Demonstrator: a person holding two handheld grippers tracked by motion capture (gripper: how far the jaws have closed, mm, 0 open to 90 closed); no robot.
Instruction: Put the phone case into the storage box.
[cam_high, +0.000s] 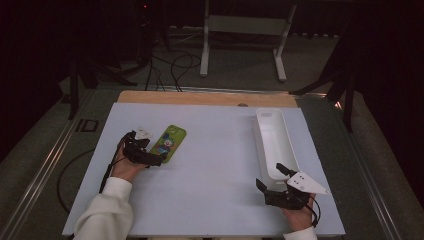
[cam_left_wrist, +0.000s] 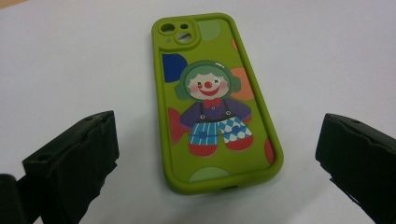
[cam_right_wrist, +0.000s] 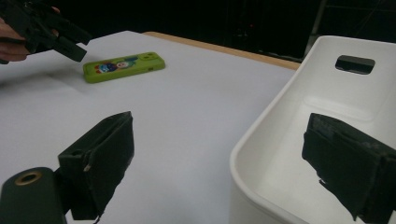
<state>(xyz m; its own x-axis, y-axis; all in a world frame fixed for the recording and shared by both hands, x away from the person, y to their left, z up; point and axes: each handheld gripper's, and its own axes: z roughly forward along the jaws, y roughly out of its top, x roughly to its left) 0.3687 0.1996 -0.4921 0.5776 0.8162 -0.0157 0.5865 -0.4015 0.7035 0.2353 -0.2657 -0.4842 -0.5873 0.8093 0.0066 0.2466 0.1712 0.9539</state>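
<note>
A green phone case (cam_high: 170, 141) with a clown picture lies flat on the white table top, left of centre. My left gripper (cam_high: 151, 148) is open just short of its near end. In the left gripper view the case (cam_left_wrist: 212, 102) lies ahead between the two jaws of the gripper (cam_left_wrist: 217, 140), untouched. An empty long white tray (cam_high: 257, 132) stands at the right. My right gripper (cam_high: 271, 176) is open at the tray's near end. In the right gripper view the gripper (cam_right_wrist: 224, 140) has one jaw over the tray (cam_right_wrist: 261, 135) and the other over the table.
The white mat (cam_high: 215, 165) covers a wooden table whose bare edge (cam_high: 200, 97) shows at the back. Beyond it are a white stand (cam_high: 240, 30) and floor cables (cam_high: 175, 65). The right gripper view also shows the case (cam_right_wrist: 123, 66) and the left gripper (cam_right_wrist: 51, 32) far off.
</note>
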